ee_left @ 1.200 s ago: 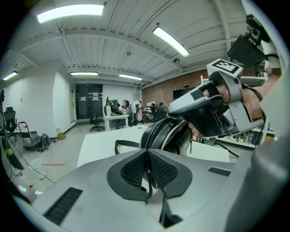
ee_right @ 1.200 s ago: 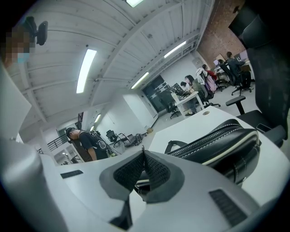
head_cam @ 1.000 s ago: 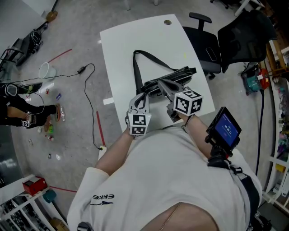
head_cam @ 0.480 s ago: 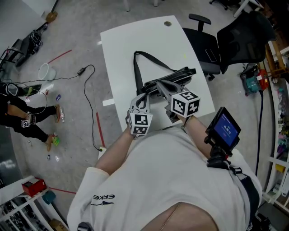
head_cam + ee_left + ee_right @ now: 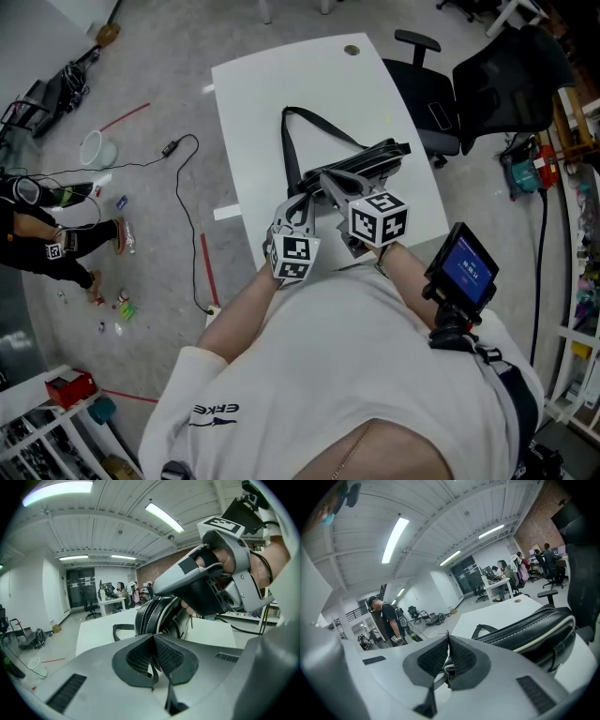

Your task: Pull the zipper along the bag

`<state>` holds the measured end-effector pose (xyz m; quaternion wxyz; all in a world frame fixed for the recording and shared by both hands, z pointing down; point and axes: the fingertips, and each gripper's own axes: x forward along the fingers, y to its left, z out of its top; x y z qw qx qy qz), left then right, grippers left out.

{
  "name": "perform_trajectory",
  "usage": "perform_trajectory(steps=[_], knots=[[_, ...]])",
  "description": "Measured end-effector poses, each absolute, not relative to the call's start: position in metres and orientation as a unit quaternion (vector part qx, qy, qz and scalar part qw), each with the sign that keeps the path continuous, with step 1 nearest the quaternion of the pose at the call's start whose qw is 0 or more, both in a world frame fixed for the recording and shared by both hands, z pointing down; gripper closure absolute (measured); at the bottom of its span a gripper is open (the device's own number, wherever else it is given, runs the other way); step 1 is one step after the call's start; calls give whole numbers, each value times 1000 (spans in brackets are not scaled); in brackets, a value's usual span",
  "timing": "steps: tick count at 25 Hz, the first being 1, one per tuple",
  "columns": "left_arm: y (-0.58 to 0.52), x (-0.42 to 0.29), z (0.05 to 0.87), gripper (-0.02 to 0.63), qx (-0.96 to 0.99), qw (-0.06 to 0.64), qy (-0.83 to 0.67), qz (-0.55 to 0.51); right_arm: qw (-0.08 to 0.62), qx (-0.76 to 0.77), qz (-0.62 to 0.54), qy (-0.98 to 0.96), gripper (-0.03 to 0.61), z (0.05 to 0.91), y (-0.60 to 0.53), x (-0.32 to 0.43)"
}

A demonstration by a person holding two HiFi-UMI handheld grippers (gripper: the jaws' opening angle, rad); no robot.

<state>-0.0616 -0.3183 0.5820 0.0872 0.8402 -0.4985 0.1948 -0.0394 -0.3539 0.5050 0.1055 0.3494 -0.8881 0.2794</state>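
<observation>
Black bag (image 5: 361, 161) on white table (image 5: 272, 94) — left fingers (image 5: 138, 660) closed, right fingers (image 5: 432, 660) pinching zipper pull (image 5: 447, 669)

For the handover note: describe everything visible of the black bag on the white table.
The black bag looks like smooth leather with pale stitching and a pale trim line. It rests on the white table, its long strap looped flat beside it. A zipper with pale teeth runs along its top. The right claw is shut on a small piece there, likely the zipper pull; the shut left claw meets its near end.
</observation>
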Motion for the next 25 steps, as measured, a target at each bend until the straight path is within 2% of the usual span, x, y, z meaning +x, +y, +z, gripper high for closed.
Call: perform_trajectory(steps=[10,25], knots=[[-315,-53,579,612,849,78,-483,198,157,340,235,-897,566,512,-342,-52],[-312,-50,574,612,859,68,-469,196,273,319,126,-899,566,522,-330,-72]])
